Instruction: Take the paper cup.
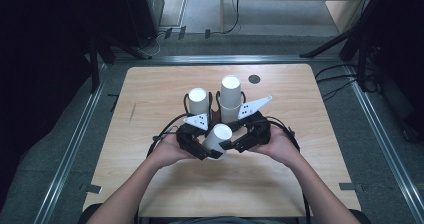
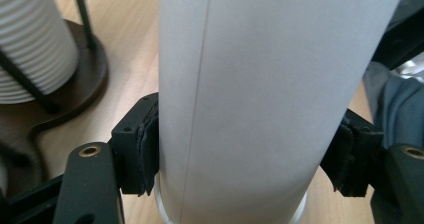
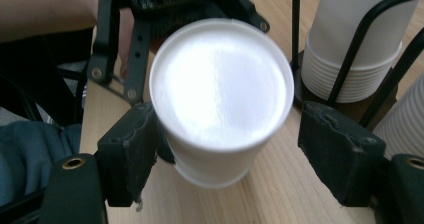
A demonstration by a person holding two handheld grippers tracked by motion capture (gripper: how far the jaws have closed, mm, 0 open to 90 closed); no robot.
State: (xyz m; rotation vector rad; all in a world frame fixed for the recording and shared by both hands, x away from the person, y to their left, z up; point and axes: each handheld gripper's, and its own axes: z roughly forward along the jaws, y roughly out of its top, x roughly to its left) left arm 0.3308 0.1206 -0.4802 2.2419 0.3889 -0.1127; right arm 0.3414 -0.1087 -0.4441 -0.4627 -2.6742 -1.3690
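At centre frame, the white paper cup (image 1: 217, 140) (upside down) is clamped by the left gripper (image 1: 196, 145); the right gripper (image 1: 243, 140) is spread wide around it, one pad touching.

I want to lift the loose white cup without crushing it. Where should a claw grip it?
Grip the white cup low on its wall near the rim, pads on opposite sides, coming in level. It stands upside down, and the rolled rim probably stiffens the thin wall there. The left claw already grips it there.
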